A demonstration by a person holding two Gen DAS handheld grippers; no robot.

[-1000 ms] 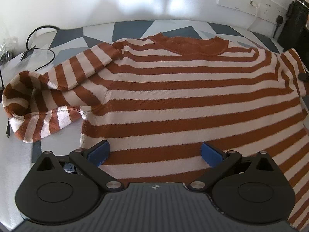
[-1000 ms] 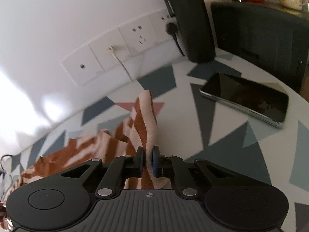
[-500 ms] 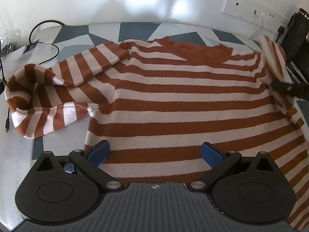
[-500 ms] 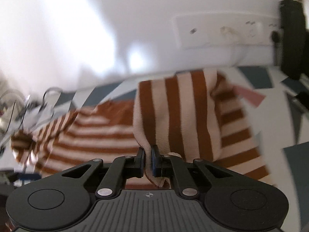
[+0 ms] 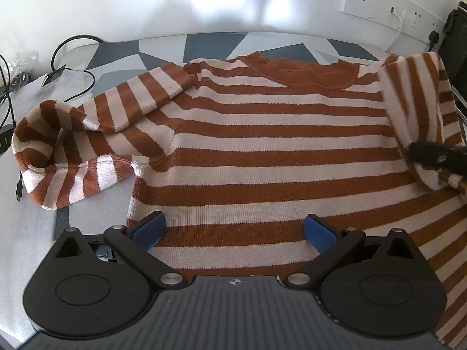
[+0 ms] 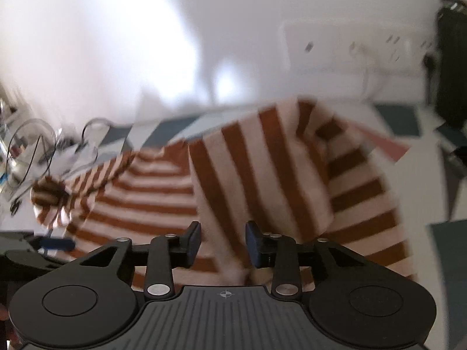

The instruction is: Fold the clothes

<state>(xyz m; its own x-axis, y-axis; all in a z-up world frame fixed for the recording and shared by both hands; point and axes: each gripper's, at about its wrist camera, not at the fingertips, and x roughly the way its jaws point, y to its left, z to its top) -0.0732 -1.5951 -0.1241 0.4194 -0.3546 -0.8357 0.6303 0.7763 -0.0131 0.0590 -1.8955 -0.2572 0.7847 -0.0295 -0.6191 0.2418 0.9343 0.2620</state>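
The left tool (image 5: 233,230) hangs with its blue pads spread wide over the hem of the rust-and-cream striped knit sweater (image 5: 262,151), which lies flat on the grey-and-white triangle-patterned table (image 5: 163,49). At 3 o'clock the right tool (image 6: 223,242), jaws parted, has the sweater's folded-over sleeve (image 6: 262,175) loose between its pads.

A geometric-patterned table (image 5: 210,42) carries a striped sweater (image 5: 262,151) and black cables (image 5: 76,67).

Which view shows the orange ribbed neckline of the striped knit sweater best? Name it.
Left wrist: the orange ribbed neckline lies sharp and unobstructed at the sweater's top. The right wrist view is motion-blurred, and the folded sleeve hides the neckline.
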